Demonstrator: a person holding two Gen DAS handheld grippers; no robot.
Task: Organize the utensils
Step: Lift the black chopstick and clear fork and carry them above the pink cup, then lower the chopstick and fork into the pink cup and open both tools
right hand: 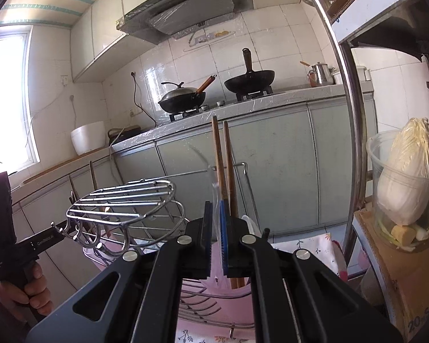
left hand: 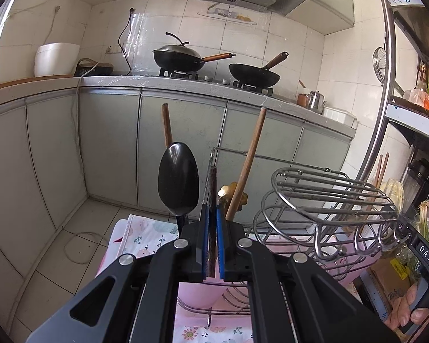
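In the left wrist view, the left gripper (left hand: 211, 217) is seen with its blue-padded fingers (left hand: 205, 237) drawn narrow on a thin dark stick (left hand: 212, 200), probably a chopstick, which is held upright between them. Just to the left, a black spoon (left hand: 178, 180) with a wooden handle is stood bowl-down. A second wooden handle (left hand: 250, 160) is leaned to the right of the fingers. A wire rack (left hand: 329, 191) is set to the right on a floral cloth (left hand: 146, 237). At the lower right edge, a hand (left hand: 409, 308) is seen around a gripper's handle. Far behind, two woks (left hand: 254, 74) are placed on a stove along the bench (left hand: 157, 81).

In the right wrist view, the right gripper (right hand: 216, 217) is shown with its fingers (right hand: 207, 237) nearly closed on a clear plastic utensil (right hand: 214, 200), whose shape cannot be made out well. Two wooden chopsticks (right hand: 224, 165) are stood upright just beyond the right finger. The wire rack (right hand: 123, 200) lies to the left, and further left the left gripper (right hand: 47, 235) is gripped by a hand (right hand: 28, 288). On a shelf at the right, a cabbage (right hand: 406, 171) is kept in a clear tub.
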